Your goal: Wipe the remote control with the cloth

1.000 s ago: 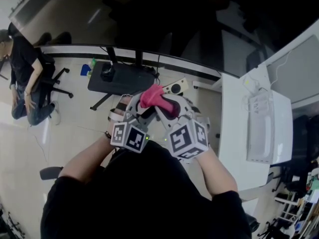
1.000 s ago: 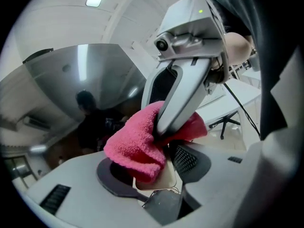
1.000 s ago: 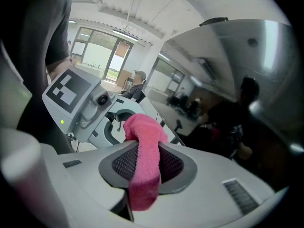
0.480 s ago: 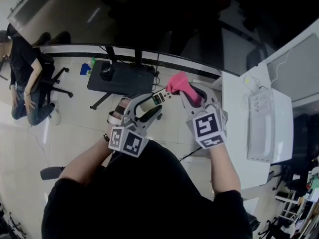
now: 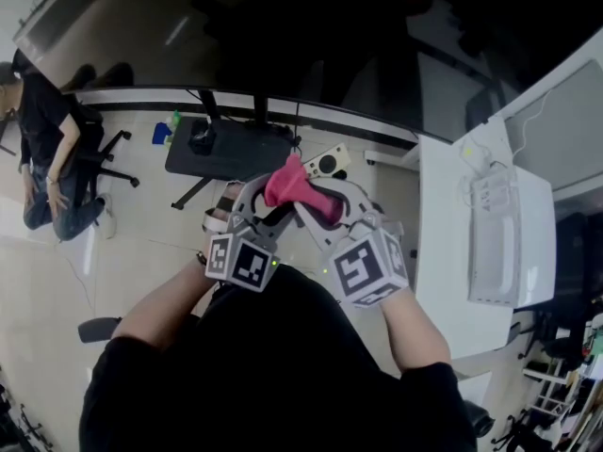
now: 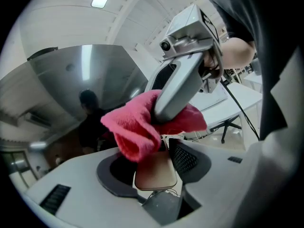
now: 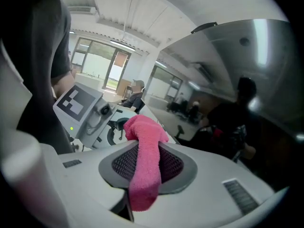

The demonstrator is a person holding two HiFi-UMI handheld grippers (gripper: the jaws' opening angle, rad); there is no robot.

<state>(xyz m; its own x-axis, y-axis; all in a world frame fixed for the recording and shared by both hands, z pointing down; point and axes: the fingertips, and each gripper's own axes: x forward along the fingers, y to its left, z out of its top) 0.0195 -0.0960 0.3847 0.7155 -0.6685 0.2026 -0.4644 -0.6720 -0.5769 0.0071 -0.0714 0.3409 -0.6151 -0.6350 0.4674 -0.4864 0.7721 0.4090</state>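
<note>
While the head view looks steeply down over the person's dark sleeves, the left gripper (image 5: 262, 205) and the right gripper (image 5: 332, 203) meet near the centre of the frame. Their marker cubes sit side by side at six o'clock of the jaws. A pink cloth (image 5: 297, 188) bunches between the two tools at twelve o'clock of the cubes. It covers the remote control, which cannot be made out in this view. A seated person (image 5: 42, 149) occupies nine o'clock. A flat black object (image 5: 226, 151) lies on the floor at eleven o'clock of the grippers. A white table (image 5: 452, 281) runs along three o'clock.

Left gripper view: the jaws pinch the remote control (image 6: 154, 172), and its rounded, pale brown end shows between the pads at six o'clock. The cloth (image 6: 137, 127) rests on the remote's far end, at twelve o'clock of that brown end, and touches it. The right gripper (image 6: 167, 109) reaches in from one o'clock, with one grey jaw pressed into the cloth.

Right gripper view: the jaws are closed on the cloth (image 7: 145, 165). It forms a folded pink strip running from six o'clock up between the mesh pads to a rounded end near the centre. The left gripper (image 7: 114, 127), with its marker cube, stands just beyond the cloth at nine o'clock.
</note>
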